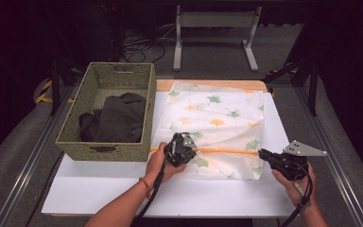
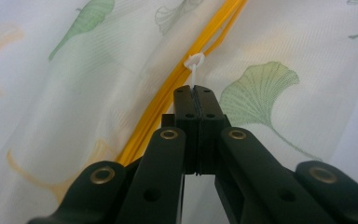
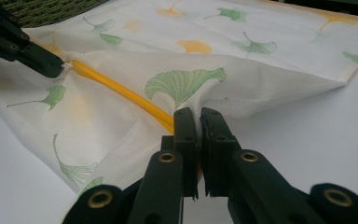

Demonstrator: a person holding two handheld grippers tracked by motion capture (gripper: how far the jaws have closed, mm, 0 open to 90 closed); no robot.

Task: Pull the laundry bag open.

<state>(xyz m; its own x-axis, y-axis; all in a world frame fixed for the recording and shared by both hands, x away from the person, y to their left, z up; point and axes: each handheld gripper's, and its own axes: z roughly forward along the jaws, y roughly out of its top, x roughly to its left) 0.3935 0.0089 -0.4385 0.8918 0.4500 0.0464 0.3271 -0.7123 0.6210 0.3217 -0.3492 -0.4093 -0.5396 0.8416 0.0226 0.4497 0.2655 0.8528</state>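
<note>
A white mesh bag [image 1: 212, 118] printed with green and orange ginkgo leaves lies flat on the white table top [image 1: 170, 191]. An orange zipper [image 1: 227, 152] runs across its near part. My left gripper [image 1: 192, 150] is at the zipper's left end, shut on the small white pull tab [image 2: 194, 65], with the jaws pressed together [image 2: 195, 88]. My right gripper [image 1: 261, 153] is at the zipper's right end, shut on a pinch of the bag's fabric [image 3: 198, 114] beside the zipper [image 3: 121, 91]. The left gripper [image 3: 58, 70] also appears far off in the right gripper view.
A woven green basket [image 1: 75, 127] stands left of the bag, touching its edge, with dark clothing [image 1: 116, 118] inside. A metal stand [image 1: 215, 21] and cables lie on the floor beyond the table. Bare white table top stretches in front of the bag.
</note>
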